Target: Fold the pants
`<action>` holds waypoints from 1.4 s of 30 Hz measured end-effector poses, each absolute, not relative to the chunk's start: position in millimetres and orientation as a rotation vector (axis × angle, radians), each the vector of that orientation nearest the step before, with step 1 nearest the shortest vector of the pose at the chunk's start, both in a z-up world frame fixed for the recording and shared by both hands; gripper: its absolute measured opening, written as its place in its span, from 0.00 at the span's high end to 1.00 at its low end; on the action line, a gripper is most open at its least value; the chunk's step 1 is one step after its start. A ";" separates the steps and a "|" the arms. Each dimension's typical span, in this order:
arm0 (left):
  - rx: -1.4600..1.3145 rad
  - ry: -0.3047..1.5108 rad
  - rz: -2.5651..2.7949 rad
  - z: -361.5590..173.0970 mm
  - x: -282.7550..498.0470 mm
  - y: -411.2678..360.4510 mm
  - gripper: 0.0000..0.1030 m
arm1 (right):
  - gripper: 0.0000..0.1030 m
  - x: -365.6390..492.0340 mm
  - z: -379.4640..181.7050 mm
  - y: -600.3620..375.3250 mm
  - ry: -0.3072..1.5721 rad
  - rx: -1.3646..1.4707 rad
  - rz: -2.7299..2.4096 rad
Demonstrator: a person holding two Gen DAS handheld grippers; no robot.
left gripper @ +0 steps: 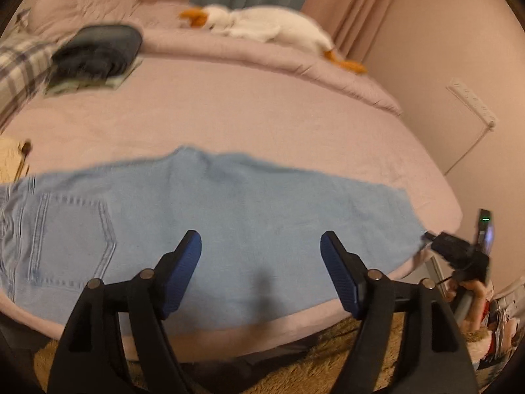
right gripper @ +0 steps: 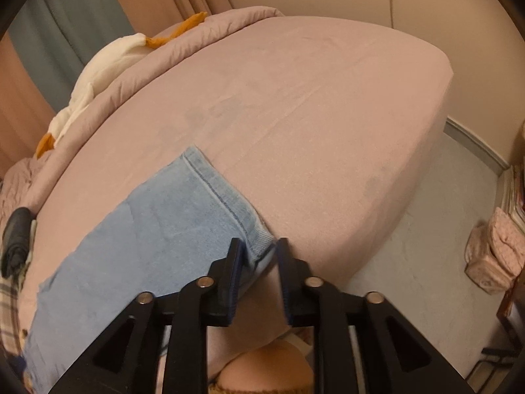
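Light blue jeans point(left gripper: 229, 213) lie flat across the near edge of the pink bed point(left gripper: 262, 115), back pocket at the left, leg ends at the right. My left gripper point(left gripper: 261, 243) hovers above the middle of them, jaws wide apart with nothing between. In the right wrist view the jeans' hem end point(right gripper: 210, 184) runs up to my right gripper point(right gripper: 259, 246). Its jaws stand partly apart, and the hem corner lies between them without being pinched. In the left wrist view the right gripper point(left gripper: 430, 238) shows at the leg end, held by a hand point(left gripper: 472, 295).
A dark folded stack of clothes point(left gripper: 98, 52), plaid fabric point(left gripper: 19, 65) and a white plush duck point(left gripper: 262, 26) lie at the far side of the bed. A shaggy rug point(left gripper: 295, 361) covers the floor below the bed edge. A pink bag point(right gripper: 495, 256) stands on the floor at right.
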State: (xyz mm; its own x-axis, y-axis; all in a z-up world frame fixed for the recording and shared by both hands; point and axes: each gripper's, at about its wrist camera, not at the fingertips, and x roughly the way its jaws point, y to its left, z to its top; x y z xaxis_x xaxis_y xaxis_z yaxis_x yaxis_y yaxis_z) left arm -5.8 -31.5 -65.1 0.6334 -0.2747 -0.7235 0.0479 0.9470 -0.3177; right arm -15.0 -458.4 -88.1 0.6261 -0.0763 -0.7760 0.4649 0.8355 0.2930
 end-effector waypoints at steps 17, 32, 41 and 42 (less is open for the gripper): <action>-0.244 1.044 -0.043 -129.3 21.5 -23.2 0.32 | 0.88 -6.0 -72.8 -443.6 0.777 0.389 -0.300; -0.352 1.000 -0.016 -114.1 2.9 -9.5 0.12 | 0.41 -21.7 -98.8 -463.9 0.845 0.617 -0.234; -0.385 1.003 0.021 -113.8 -7.9 4.5 0.11 | 0.38 8.3 -120.4 -443.1 0.852 0.657 -0.149; -0.389 0.996 0.025 -112.3 -9.3 5.8 0.11 | 0.38 10.5 -120.1 -443.0 0.850 0.656 -0.152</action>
State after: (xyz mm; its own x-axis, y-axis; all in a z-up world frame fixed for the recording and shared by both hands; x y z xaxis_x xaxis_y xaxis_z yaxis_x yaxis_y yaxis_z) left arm -9.3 5.8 -112.3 0.5492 -0.1556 -0.8211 -0.1959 0.9312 -0.3075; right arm 10.5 -443.0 -120.1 0.6626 0.1282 -0.7379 0.3763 0.7949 0.4760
